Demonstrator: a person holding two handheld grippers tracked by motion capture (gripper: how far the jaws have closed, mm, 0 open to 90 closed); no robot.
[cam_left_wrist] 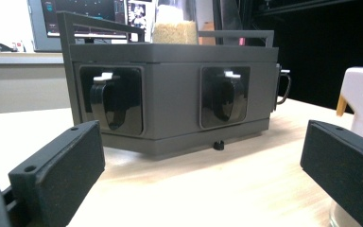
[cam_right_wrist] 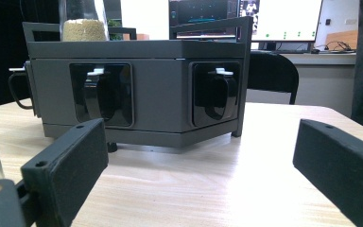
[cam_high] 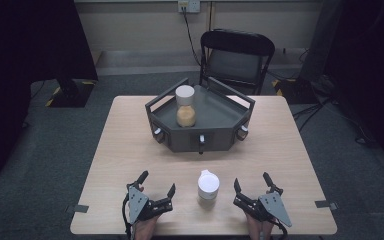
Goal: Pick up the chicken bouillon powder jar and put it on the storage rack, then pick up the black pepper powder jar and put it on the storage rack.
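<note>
One jar already stands in the tray; second white-capped jar waits near table's front edge between left gripper and right gripper, both wide open, empty.

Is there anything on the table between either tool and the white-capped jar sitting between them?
Nothing visible. The white-capped jar stands between the left tool and the right tool, with bare table on both sides. Both tools are open.

Left tool, right tool: black blocky jaws with screw holes, grey three-cornered top plates, black trailing cables.
</note>
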